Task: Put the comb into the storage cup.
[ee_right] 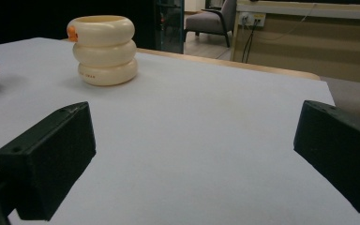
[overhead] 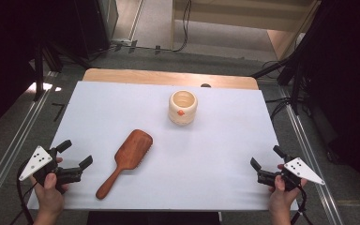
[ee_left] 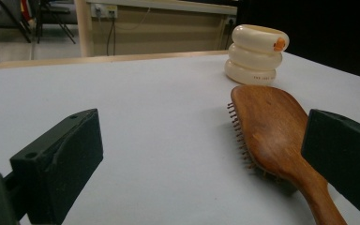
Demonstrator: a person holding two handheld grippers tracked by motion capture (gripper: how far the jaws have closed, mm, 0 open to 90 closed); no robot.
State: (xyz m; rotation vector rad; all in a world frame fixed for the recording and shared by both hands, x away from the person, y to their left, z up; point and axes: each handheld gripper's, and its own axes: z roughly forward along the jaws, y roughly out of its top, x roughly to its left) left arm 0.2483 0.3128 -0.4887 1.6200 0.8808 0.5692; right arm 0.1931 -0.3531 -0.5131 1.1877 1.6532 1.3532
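A wooden hairbrush point(overhead: 126, 160) lies bristles down on the white table cover, handle toward the near edge; in the left gripper view the hairbrush point(ee_left: 267, 126) sits just ahead of the right-hand jaw. A cream ribbed cup point(overhead: 183, 107) with an orange dot stands upright behind it, also seen as the cup point(ee_left: 257, 54) and the cup point(ee_right: 104, 49). My left gripper point(overhead: 78, 154) rests open at the near left, empty, a short way left of the brush handle. At the near right, my right gripper point(overhead: 267, 157) is open and empty over bare cover.
The white cover point(overhead: 215, 150) lies over a wooden table whose far edge point(overhead: 168, 77) shows. Metal rails point(overhead: 309, 150) run along both sides. Cables and dark stands sit on the floor beyond the table.
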